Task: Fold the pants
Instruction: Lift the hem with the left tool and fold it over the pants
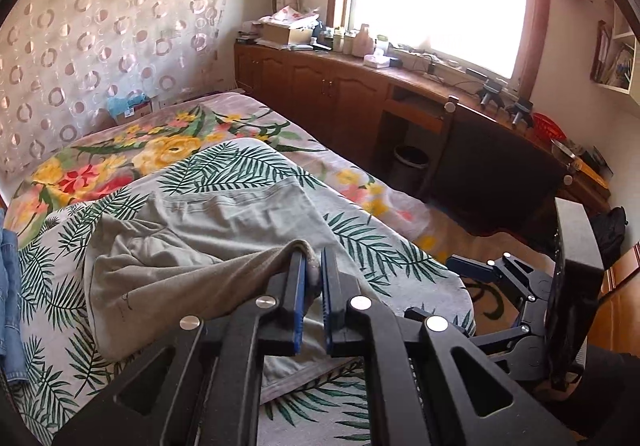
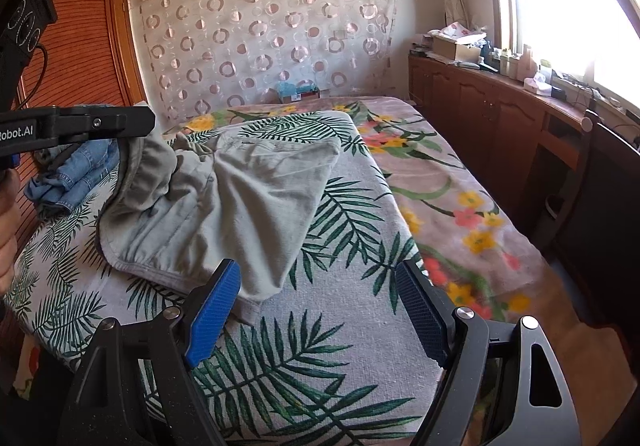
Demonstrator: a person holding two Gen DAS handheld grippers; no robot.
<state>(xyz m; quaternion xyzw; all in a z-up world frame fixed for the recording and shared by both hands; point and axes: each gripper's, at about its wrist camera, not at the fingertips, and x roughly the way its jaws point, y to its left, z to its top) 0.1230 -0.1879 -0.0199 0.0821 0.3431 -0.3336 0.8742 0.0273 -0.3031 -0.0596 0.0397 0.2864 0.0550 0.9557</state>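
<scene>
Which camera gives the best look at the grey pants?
The right wrist view: the pants lie spread out on the bed, one edge lifted. The left wrist view shows them partly hidden behind the left hand-held gripper clamping them.

Both tools are black plastic linkages with round silver screws at the joints. The right gripper carries bright blue textured pads. The left gripper has thin blue-edged fingers, its side lettered "Robot.AI" in white.
</scene>
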